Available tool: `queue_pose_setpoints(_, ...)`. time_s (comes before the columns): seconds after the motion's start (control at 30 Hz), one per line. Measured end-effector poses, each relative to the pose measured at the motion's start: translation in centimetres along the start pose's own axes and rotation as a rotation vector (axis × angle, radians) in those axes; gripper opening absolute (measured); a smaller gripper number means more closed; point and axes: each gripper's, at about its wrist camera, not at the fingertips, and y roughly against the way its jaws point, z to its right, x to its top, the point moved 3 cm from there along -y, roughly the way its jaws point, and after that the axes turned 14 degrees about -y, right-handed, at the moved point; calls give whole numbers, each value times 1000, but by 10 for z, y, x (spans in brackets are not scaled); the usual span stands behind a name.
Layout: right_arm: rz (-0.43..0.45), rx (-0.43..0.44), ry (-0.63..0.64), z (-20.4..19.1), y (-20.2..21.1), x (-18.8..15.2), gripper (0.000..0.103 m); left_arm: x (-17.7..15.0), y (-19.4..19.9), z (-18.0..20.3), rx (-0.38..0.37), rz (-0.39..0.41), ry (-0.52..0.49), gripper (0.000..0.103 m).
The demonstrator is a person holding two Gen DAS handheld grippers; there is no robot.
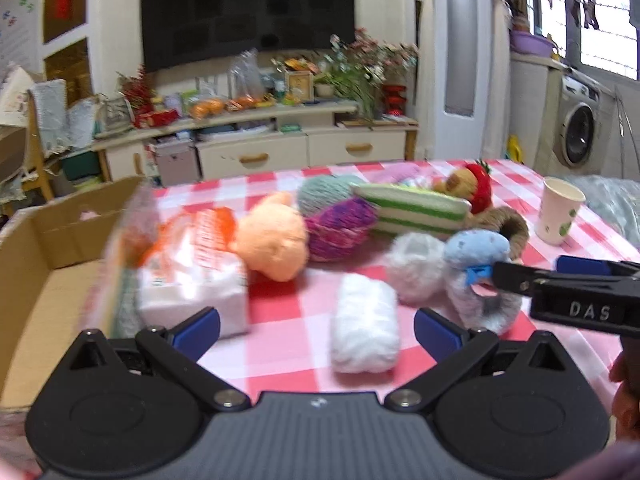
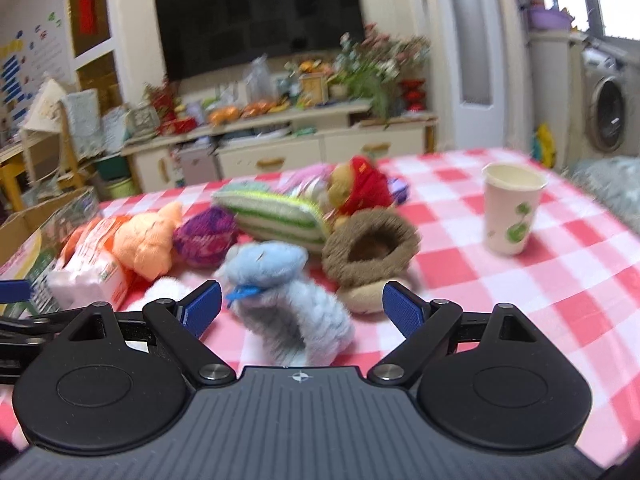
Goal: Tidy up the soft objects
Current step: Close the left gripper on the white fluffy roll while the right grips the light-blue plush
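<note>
At the far left we keep a cardboard box (image 1: 48, 248) open against the counter (image 1: 280, 304), its plain brown walls and wide mouth making it, we judge, the likely home for the soft things. Just beside it lies a crinkly plastic pack of tissues (image 1: 192, 280), white with orange print, then a peach plush toy (image 1: 272, 240) with short fuzzy pile, touching a magenta yarn ball (image 1: 340, 228) that leans on a grey-green one behind. Our left hand-held gripper (image 1: 316, 330) hovers low with its blue pads spread wide and nothing between them; the white fluffy roll (image 1: 364, 328) lies in line with that gap, a loose cottony cylinder that should squash easily, so we judge it the next thing to grasp. Further right sit a white fur ball (image 1: 416, 266) and a green-and-white striped wedge cushion (image 1: 416, 210), spongy-looking with flat sides. Our right hand-held gripper (image 2: 302, 306) is likewise spread open and holding nothing, with the pale blue plush animal (image 2: 280, 292) between its pads; we cannot tell if they touch it. Behind that lie a brown woolly ring-shaped piece (image 2: 372, 244) and a bear in red (image 2: 360, 188). Well apart at the right stands a stiff paper cup (image 2: 512, 208), upright on the pink checked cloth.
</note>
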Motion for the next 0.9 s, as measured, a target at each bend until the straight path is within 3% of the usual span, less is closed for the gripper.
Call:
queue_pose_setpoints(0.4, -135, 56, -7, 10, -32, 1, 103, 0, -61, 16, -72, -92, -75, 99)
queue_pose_setpoints(0.5, -158, 60, -1, 8, -39, -1, 103, 1, -70, 17, -88, -107, -88, 93)
queue_pose_setpoints(0.83, -178, 14, 27, 9, -54, -4, 103, 2, -89, 11, -135, -157, -72, 60)
queue_pose_setpoints(0.9, -173, 11, 26, 9, -54, -4, 99, 2, -91, 11, -144, -163, -72, 53)
